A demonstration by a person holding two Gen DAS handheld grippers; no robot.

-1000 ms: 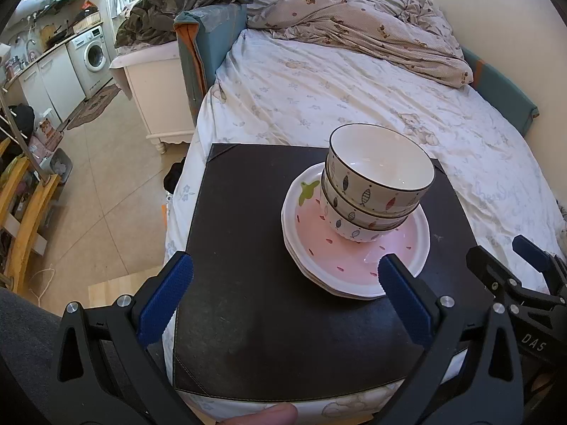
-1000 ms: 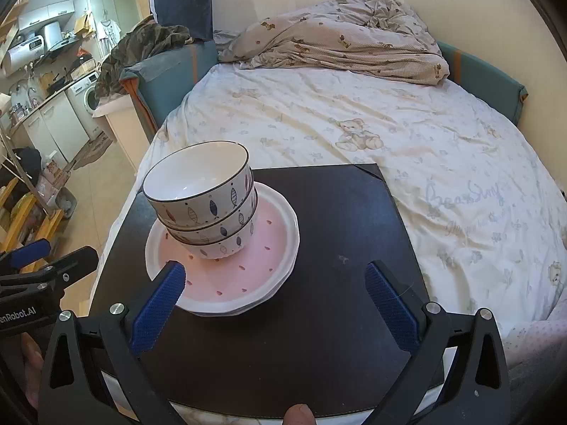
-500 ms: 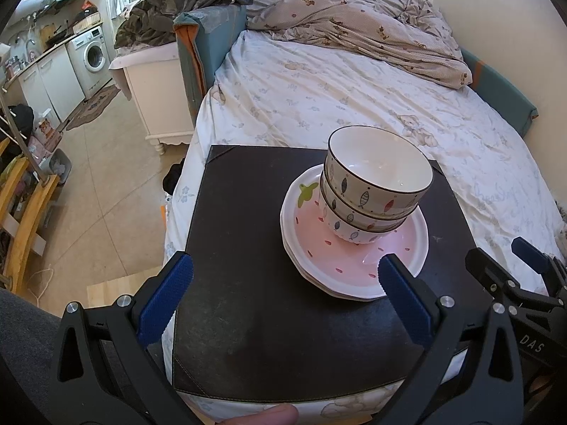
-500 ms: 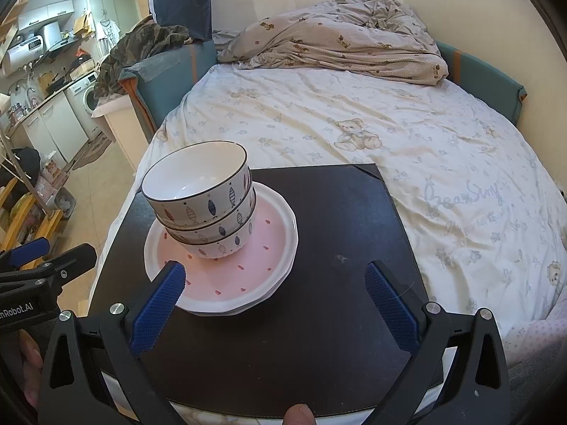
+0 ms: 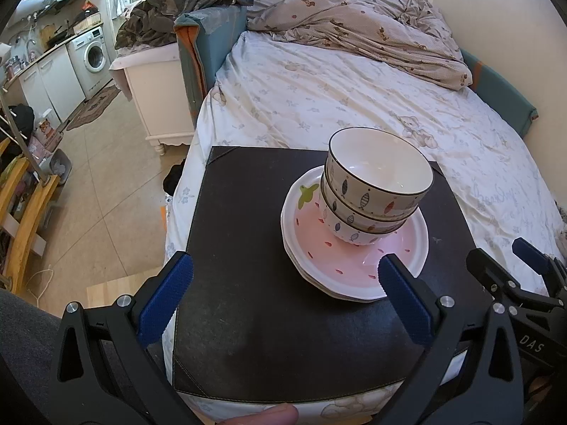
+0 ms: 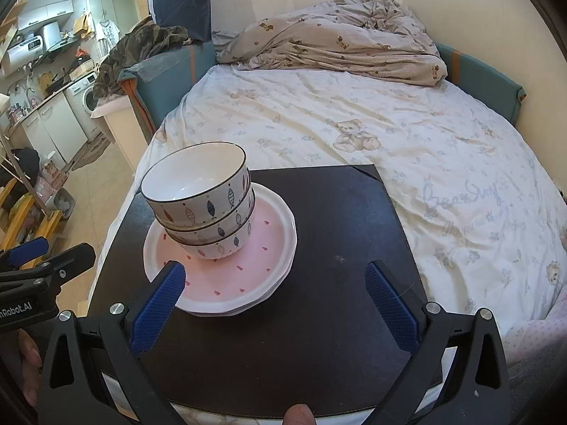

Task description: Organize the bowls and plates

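Note:
Three nested white bowls with fish patterns [image 5: 372, 194] [image 6: 203, 205] sit stacked on pink plates with white rims [image 5: 340, 265] [image 6: 248, 265], all on a black mat [image 5: 248, 283] [image 6: 336, 248] laid on the bed. My left gripper [image 5: 287, 297] hangs open over the mat's near left part, its right pad just in front of the plates' rim. My right gripper [image 6: 274, 304] is open too, with its left pad over the plates' near edge. Neither holds anything. The right gripper's body [image 5: 514, 290] shows at the right of the left wrist view.
A white patterned bed sheet [image 5: 354, 106] [image 6: 425, 159] spreads behind the mat, with a crumpled beige quilt [image 5: 372, 35] [image 6: 336, 46] at the far end. To the left are tiled floor [image 5: 92, 177], a white cabinet [image 5: 156, 99], a washing machine [image 5: 94, 56] and wooden shelves [image 5: 21, 212].
Almost nothing has moved. The stack of bowls and plates stays put, and both grippers remain open with only a slight drift of view.

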